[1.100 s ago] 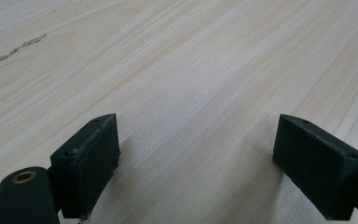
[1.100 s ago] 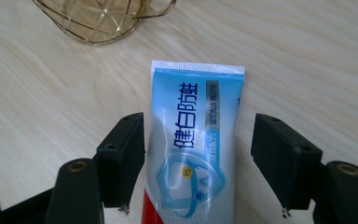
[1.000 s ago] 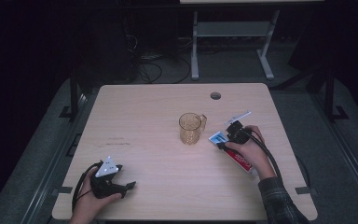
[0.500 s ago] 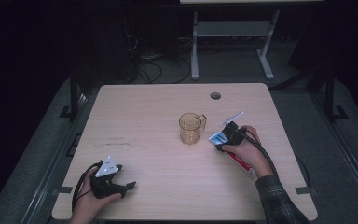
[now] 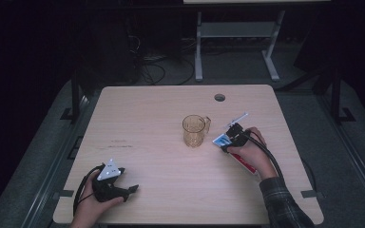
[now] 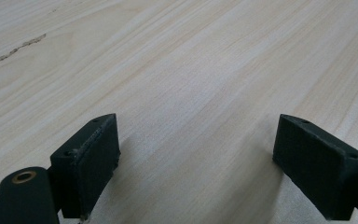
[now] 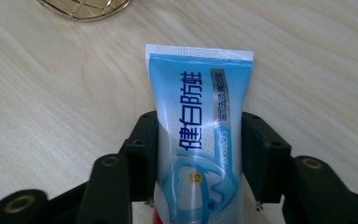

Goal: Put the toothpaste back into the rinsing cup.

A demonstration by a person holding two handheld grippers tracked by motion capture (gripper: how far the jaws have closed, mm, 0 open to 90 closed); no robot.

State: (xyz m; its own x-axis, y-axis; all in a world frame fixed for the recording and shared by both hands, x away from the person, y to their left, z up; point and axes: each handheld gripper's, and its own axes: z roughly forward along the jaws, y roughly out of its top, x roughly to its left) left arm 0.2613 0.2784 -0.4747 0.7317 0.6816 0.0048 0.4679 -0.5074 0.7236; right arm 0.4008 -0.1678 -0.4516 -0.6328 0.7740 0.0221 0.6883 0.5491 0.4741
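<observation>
A light wooden table (image 5: 161, 118) seen from above, with a person's two hands at its near edge. The right gripper (image 7: 199, 156) sits right of centre, its two black jaws pinching a blue and white toothpaste tube (image 7: 196, 121) from both sides. The tube lies flat on the wood, its crimped flat end pointing away from the gripper. Just beyond that end stands an amber, faceted glass mug (image 5: 194, 130) with a handle, close to the tube but not touching it. The left gripper (image 6: 200, 161), topped by a grey three-cornered plate, rests at the near left corner, well apart from the mug. Its jaws are spread wide over bare wood.
</observation>
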